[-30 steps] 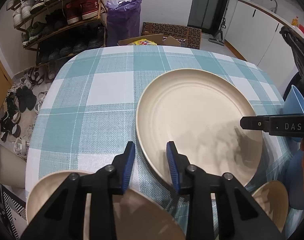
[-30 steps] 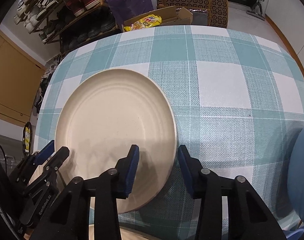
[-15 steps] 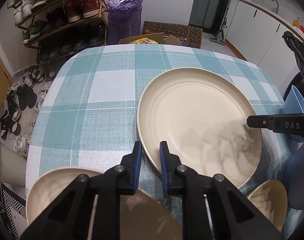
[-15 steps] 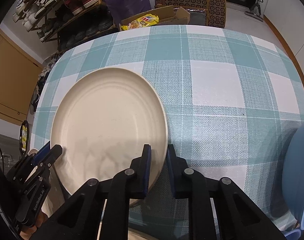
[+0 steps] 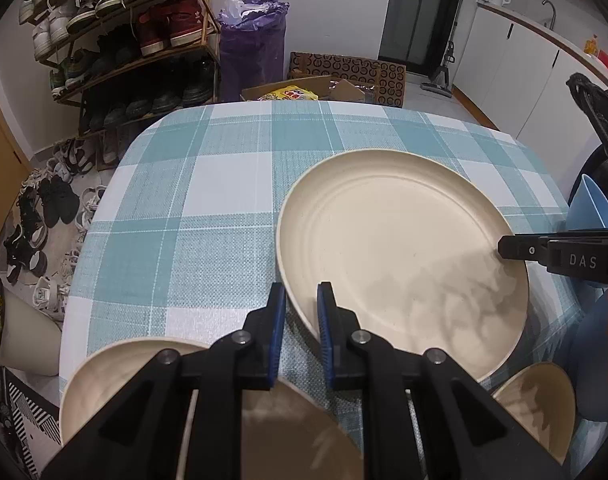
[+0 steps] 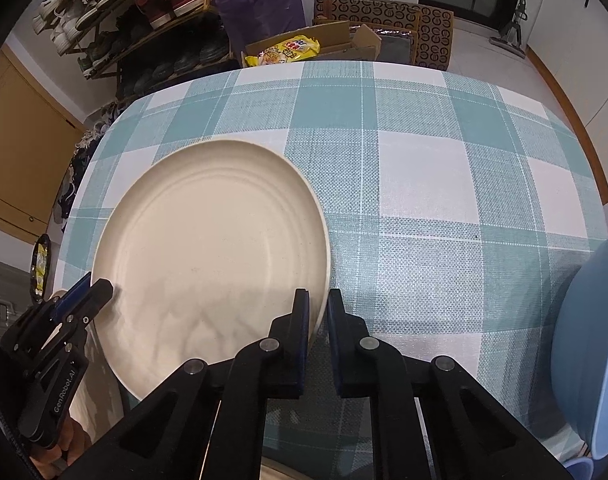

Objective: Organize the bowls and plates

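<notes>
Bowls (image 5: 116,376) nr cream plate (image 5: 400,264), blue bowl (image 6: 592,320) at edge.

In the left wrist view, the black arms of the left gripper (image 5: 300,308) cover much of the cream dish (image 5: 116,384) at the bottom left, and the lower edge cuts it off. A second cream bowl (image 5: 540,404) is cropped at the bottom right. The blue bowl (image 6: 588,352) runs past the right edge of the right wrist view. The print on the yellow packet (image 6: 290,49) is too small to read.
</notes>
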Action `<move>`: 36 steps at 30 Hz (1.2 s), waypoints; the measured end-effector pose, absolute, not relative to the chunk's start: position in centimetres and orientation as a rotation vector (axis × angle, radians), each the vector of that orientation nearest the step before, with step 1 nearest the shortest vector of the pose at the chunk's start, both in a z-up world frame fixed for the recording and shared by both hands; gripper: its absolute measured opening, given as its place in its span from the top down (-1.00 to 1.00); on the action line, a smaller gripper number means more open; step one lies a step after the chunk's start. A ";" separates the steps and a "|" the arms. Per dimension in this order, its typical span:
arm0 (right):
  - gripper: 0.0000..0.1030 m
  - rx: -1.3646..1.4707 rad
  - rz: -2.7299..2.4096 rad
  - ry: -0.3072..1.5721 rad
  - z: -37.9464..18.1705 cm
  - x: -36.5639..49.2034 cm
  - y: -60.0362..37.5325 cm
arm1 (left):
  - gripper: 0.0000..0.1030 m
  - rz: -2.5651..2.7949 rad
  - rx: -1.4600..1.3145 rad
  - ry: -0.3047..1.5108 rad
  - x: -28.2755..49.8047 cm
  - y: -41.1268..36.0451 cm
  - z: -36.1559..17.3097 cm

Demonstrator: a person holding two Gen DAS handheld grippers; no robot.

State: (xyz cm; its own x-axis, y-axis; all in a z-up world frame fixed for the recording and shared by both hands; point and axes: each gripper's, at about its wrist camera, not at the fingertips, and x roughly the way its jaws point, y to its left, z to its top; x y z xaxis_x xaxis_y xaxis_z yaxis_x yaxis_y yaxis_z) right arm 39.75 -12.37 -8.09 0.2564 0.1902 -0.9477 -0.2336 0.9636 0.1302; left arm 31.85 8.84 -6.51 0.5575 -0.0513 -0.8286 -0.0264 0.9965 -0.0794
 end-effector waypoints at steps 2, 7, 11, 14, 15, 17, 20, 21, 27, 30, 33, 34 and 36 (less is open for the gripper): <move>0.81 -0.040 0.285 1.272 -7.9 39.6 -12.5 | 0.73 -0.018 -0.085 0.977 31.8 8.7 -6.4; 0.81 -0.043 0.284 1.244 -7.1 39.2 -12.9 | 0.73 -0.019 -0.081 0.961 31.5 8.3 -5.8; 0.81 -0.036 0.291 1.214 -6.1 38.7 -13.3 | 0.73 -0.019 -0.079 0.943 31.0 8.2 -5.0; 0.82 -0.034 0.301 1.187 -5.3 38.3 -13.5 | 0.73 -0.015 -0.072 0.925 30.6 8.1 -4.2; 0.82 -0.034 0.304 1.178 -5.0 38.0 -13.5 | 0.73 -0.013 -0.070 0.919 30.5 8.0 -3.8; 0.81 -0.032 0.309 1.156 -4.3 37.7 -13.7 | 0.73 -0.011 -0.067 0.907 30.2 7.9 -3.3; 0.81 -0.024 0.315 1.132 -3.4 36.9 -14.0 | 0.73 -0.009 -0.061 0.887 29.6 7.7 -2.3; 0.81 -0.022 0.316 1.124 -3.0 36.7 -14.1 | 0.73 -0.010 -0.058 0.880 29.3 7.6 -1.9; 0.81 -0.018 0.330 1.080 -0.9 35.1 -14.6 | 0.73 -0.008 -0.051 0.845 27.8 7.2 -0.1; 0.81 -0.021 0.335 1.060 0.0 34.3 -14.7 | 0.73 -0.009 -0.049 0.827 27.1 7.0 0.8; 0.81 -0.018 0.338 1.041 0.9 33.3 -15.0 | 0.73 -0.011 -0.046 0.809 26.2 6.8 1.8; 0.81 -0.017 0.339 1.036 1.2 33.1 -15.1 | 0.73 -0.010 -0.044 0.802 25.9 6.7 2.1; 0.81 -0.019 0.342 1.022 1.9 32.4 -15.2 | 0.73 -0.011 -0.040 0.790 25.2 6.6 2.7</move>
